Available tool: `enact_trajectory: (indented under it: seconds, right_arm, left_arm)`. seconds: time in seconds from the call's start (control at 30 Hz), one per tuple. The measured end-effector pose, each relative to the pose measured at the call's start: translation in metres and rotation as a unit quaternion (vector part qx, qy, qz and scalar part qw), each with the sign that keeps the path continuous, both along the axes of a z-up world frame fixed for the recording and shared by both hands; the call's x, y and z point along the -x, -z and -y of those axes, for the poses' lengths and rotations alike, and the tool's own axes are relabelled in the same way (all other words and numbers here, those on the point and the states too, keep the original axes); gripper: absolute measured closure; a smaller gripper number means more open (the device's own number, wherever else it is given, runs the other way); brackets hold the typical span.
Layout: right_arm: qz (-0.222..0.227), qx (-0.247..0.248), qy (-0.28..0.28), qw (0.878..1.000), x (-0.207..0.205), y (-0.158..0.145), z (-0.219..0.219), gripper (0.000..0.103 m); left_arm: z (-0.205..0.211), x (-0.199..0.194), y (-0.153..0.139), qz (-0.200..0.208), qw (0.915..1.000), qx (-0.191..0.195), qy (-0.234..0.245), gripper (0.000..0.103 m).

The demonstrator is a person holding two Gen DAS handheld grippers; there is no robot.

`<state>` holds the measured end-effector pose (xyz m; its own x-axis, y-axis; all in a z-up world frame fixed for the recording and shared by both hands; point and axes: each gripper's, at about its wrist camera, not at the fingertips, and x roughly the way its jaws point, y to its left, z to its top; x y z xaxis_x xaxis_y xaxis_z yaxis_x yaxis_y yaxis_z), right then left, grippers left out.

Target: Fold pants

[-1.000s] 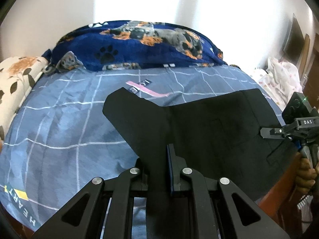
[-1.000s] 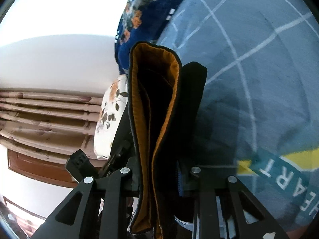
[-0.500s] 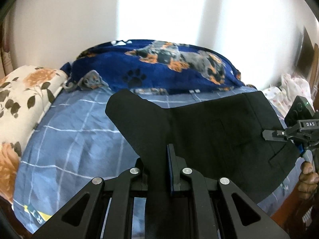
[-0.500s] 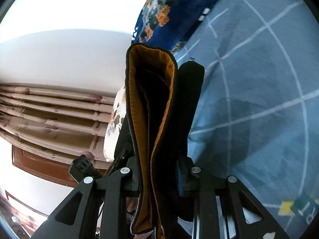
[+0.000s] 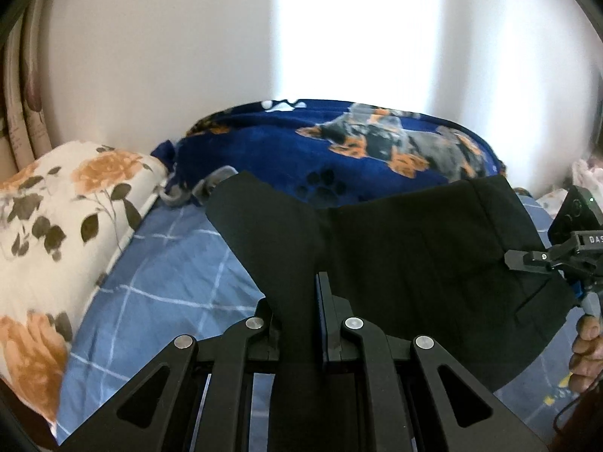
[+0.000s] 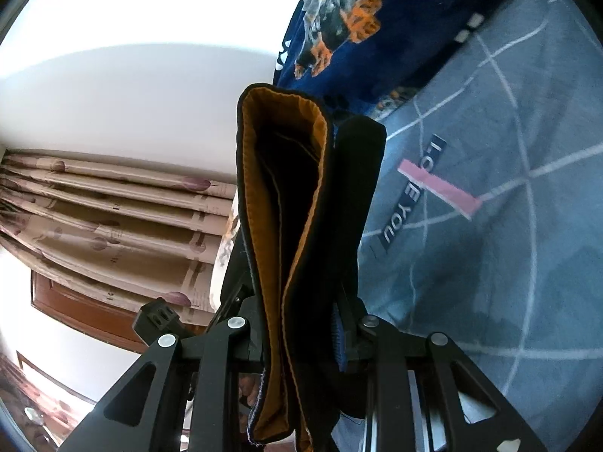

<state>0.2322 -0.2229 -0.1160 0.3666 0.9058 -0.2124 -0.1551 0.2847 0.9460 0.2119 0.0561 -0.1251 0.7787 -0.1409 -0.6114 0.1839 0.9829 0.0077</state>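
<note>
Black pants (image 5: 407,263) hang stretched between my two grippers above the bed. My left gripper (image 5: 301,312) is shut on the crotch end of the cloth. My right gripper (image 6: 301,324) is shut on the waistband, whose orange lining (image 6: 301,203) faces its camera. In the left wrist view the right gripper (image 5: 557,263) shows at the far right, clamped on the pants' edge, with a hand under it. The legs of the pants are hidden below the frame.
The blue checked bed sheet (image 5: 169,282) lies under the pants, also in the right wrist view (image 6: 490,226). A dark blue dog-print blanket (image 5: 358,150) lies at the wall. A floral pillow (image 5: 64,226) sits left. Curtains (image 6: 113,218) hang at the left of the right wrist view.
Both grippers have lifted the pants higher and toward the wall; the pants' top edge now overlaps the dog-print blanket. Both grips are unchanged.
</note>
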Motion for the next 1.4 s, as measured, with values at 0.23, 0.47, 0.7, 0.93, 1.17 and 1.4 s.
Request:
enact_trajectory:
  seconds: [0.23,0.47,0.7,0.93,1.17,1.4]
  right_arm:
    - [0.005,-0.002,-0.004,1.000,-0.041,0.006,-0.013,0.078]
    - [0.007,0.007,-0.003,1.000,-0.070,0.012,-0.018,0.078]
    - [0.001,0.009,0.004,1.000,-0.094,0.025,-0.015,0.078]
    - [-0.009,0.010,0.010,1.000,-0.104,0.043,-0.010,0.079]
    - [-0.021,0.006,0.020,1.000,-0.108,0.060,-0.003,0.079]
    - [-0.033,0.006,0.029,0.999,-0.112,0.074,0.001,0.079]
  left_arm:
    - [-0.008,-0.038,0.013,0.005,0.9998,-0.015,-0.014,0.091]
    - [-0.009,-0.071,0.029,0.008,0.9992,-0.034,-0.018,0.091]
    - [-0.004,-0.094,0.047,0.003,0.9989,-0.044,-0.016,0.091]
    - [-0.004,-0.109,0.065,-0.007,0.9983,-0.053,-0.022,0.091]
    - [-0.005,-0.113,0.076,-0.005,0.9976,-0.064,-0.028,0.091]
    - [-0.007,-0.114,0.082,-0.001,0.9971,-0.069,-0.033,0.091]
